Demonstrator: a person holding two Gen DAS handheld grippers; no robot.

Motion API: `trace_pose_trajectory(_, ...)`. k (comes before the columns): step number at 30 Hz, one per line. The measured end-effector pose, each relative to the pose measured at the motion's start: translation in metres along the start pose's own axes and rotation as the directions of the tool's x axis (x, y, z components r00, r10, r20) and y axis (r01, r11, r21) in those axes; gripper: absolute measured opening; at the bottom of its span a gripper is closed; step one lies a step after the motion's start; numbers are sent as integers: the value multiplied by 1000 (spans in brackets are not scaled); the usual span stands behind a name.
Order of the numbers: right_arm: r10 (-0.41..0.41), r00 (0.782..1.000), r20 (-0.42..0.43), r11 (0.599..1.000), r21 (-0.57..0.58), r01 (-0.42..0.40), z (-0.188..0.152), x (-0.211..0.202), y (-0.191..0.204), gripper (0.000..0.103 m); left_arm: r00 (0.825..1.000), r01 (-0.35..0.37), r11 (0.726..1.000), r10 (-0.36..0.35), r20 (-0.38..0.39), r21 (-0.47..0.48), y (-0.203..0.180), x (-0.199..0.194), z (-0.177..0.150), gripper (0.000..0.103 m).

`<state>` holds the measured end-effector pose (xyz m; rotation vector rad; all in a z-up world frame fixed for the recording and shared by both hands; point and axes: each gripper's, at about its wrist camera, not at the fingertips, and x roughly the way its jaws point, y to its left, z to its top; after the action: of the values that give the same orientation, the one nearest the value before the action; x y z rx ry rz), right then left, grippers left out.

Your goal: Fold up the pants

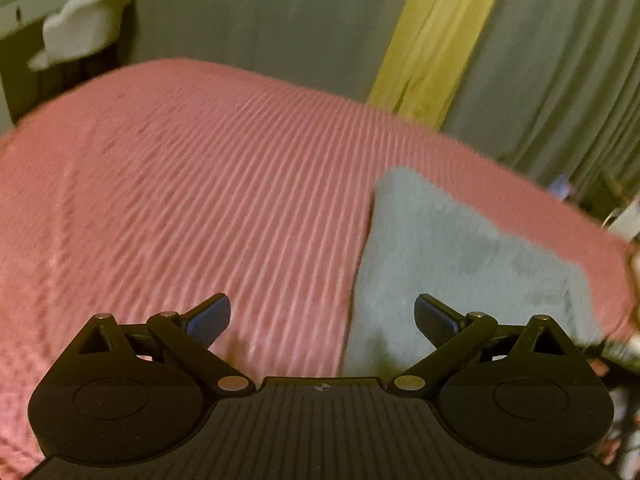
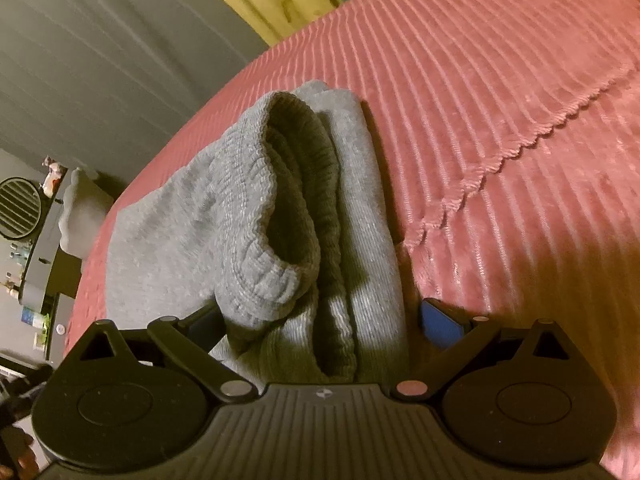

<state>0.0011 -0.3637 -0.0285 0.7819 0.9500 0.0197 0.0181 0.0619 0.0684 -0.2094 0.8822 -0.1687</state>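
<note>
The grey pants [image 1: 452,256] lie folded flat on the pink ribbed bedspread [image 1: 180,200], right of centre in the left wrist view. My left gripper [image 1: 322,320] is open and empty, above the pants' left edge. In the right wrist view the pants [image 2: 240,208] are close up, with the ribbed waistband bunched between the fingers. My right gripper [image 2: 320,320] is open, its jaws wide apart on either side of the cloth, not squeezing it. The left finger is partly hidden behind the fabric.
The bedspread [image 2: 500,120] covers the whole bed. Grey curtains [image 1: 560,60] and a yellow curtain [image 1: 436,32] hang behind the bed. A white chair [image 1: 80,24] and a desk stand at the far left. A fan [image 2: 18,208] stands on furniture beside the bed.
</note>
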Motion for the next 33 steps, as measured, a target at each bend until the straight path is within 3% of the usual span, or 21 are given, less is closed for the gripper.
trace_pose_trajectory(2, -4, 1000, -5, 1000, -10, 4, 3, 3, 2, 99, 997, 73, 997, -73, -32, -20, 5, 16, 5, 101)
trace_pose_trajectory(6, 13, 1000, 1, 1000, 3, -13, 8, 8, 0, 99, 978, 163, 986, -159, -133, 25, -12, 63, 8, 101)
trace_pose_trajectory(11, 38, 999, -15, 999, -10, -38, 14, 11, -4, 99, 955, 203, 979, -190, -227, 35, -27, 110, 8, 101)
trace_pose_trajectory(16, 98, 993, -65, 995, -12, -98, 34, 8, -10, 99, 921, 271, 962, -252, -296, 25, -22, 134, 8, 101)
trace_pose_trajectory(20, 150, 987, -61, 989, 5, -150, 58, 9, -20, 99, 901, 331, 944, -317, -297, -4, -18, 141, 6, 101)
trace_pose_trajectory(24, 225, 971, -87, 973, 63, -220, 83, 26, -35, 99, 867, 398, 916, -392, -307, -46, -5, 149, 13, 101)
trace_pose_trajectory(28, 345, 933, -99, 932, 152, -329, 98, 47, -51, 99, 837, 450, 891, -445, -319, -62, 4, 157, 15, 103)
trace_pose_trajectory(31, 379, 915, -142, 924, 108, -366, 100, 58, -47, 99, 808, 506, 860, -497, -317, -60, 2, 159, 15, 103)
trace_pose_trajectory(33, 383, 910, -160, 924, 71, -376, 103, 63, -43, 99, 804, 513, 856, -507, -312, -68, 0, 165, 12, 103)
